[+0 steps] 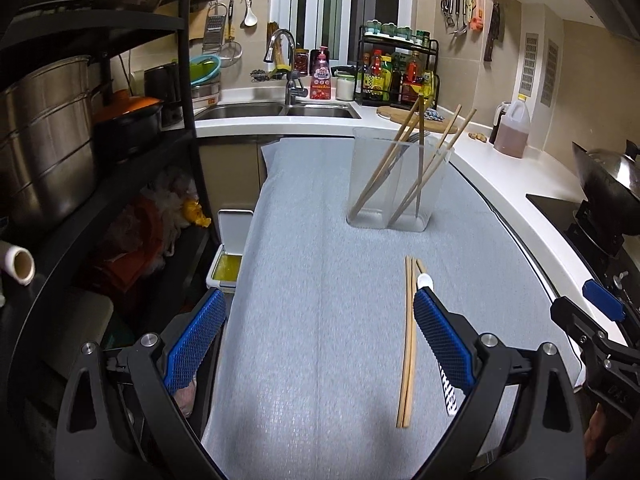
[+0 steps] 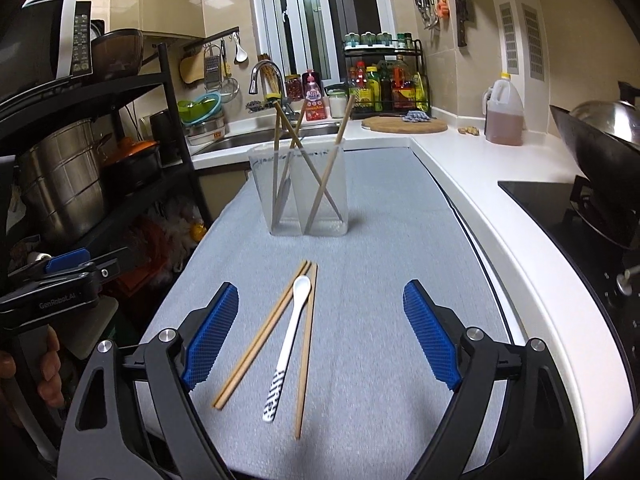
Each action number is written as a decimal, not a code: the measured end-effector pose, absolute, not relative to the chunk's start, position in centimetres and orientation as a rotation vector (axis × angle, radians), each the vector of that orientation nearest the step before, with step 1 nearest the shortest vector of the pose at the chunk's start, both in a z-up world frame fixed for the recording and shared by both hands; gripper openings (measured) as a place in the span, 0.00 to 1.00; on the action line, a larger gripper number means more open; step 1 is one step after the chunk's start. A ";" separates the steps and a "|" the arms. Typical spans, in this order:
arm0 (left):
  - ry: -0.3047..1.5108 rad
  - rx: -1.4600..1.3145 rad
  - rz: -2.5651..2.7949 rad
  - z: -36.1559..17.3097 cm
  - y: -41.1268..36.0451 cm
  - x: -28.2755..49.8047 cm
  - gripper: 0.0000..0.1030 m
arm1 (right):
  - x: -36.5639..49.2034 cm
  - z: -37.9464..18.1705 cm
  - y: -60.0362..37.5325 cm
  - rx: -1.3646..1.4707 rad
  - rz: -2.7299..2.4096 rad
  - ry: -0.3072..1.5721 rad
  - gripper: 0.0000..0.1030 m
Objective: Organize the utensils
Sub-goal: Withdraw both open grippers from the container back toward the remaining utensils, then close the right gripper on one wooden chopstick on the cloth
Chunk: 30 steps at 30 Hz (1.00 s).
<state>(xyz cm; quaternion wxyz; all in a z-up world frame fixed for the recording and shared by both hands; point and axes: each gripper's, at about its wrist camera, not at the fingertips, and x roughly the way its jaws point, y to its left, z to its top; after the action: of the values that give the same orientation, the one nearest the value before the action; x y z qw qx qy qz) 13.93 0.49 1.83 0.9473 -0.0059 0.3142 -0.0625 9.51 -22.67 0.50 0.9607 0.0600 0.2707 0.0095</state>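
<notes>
A clear two-compartment holder (image 1: 394, 184) (image 2: 306, 192) stands on the grey mat (image 1: 320, 280) (image 2: 380, 300) with several wooden chopsticks leaning in it. Loose chopsticks (image 2: 264, 332) (image 1: 408, 340) and a white spoon (image 2: 290, 340) with a patterned handle lie on the mat in front of it. In the left wrist view the spoon (image 1: 424, 281) is mostly hidden behind my finger. My left gripper (image 1: 316, 320) is open and empty, left of the chopsticks. My right gripper (image 2: 320, 320) is open and empty, above the spoon and chopsticks.
A black rack with steel pots (image 1: 44, 136) stands at the left. A sink (image 1: 276, 111) and a bottle rack (image 1: 400, 76) are at the back. A wok (image 2: 600, 140) sits on the stove at the right. A white bin (image 1: 226, 248) sits below the mat's left edge.
</notes>
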 end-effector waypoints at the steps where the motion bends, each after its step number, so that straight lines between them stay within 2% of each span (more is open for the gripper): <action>1: 0.642 -0.012 -0.125 1.5 0.6 13.4 0.89 | 9.0 0.2 -22.7 0.123 0.014 0.551 0.81; 15: 0.674 -0.025 -0.091 -1.8 1.2 8.7 0.89 | 5.6 -3.2 -22.2 0.100 0.003 0.597 0.81; 30: 0.710 -0.027 -0.083 -3.7 1.1 8.0 0.89 | 6.1 -6.8 -21.9 0.075 -0.013 0.661 0.81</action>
<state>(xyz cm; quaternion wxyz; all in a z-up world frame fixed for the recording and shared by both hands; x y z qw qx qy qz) 8.00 1.07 -3.66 0.9368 -0.0133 0.3473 -0.0405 6.06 -21.92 -6.80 0.9451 0.0370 0.3246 -0.0063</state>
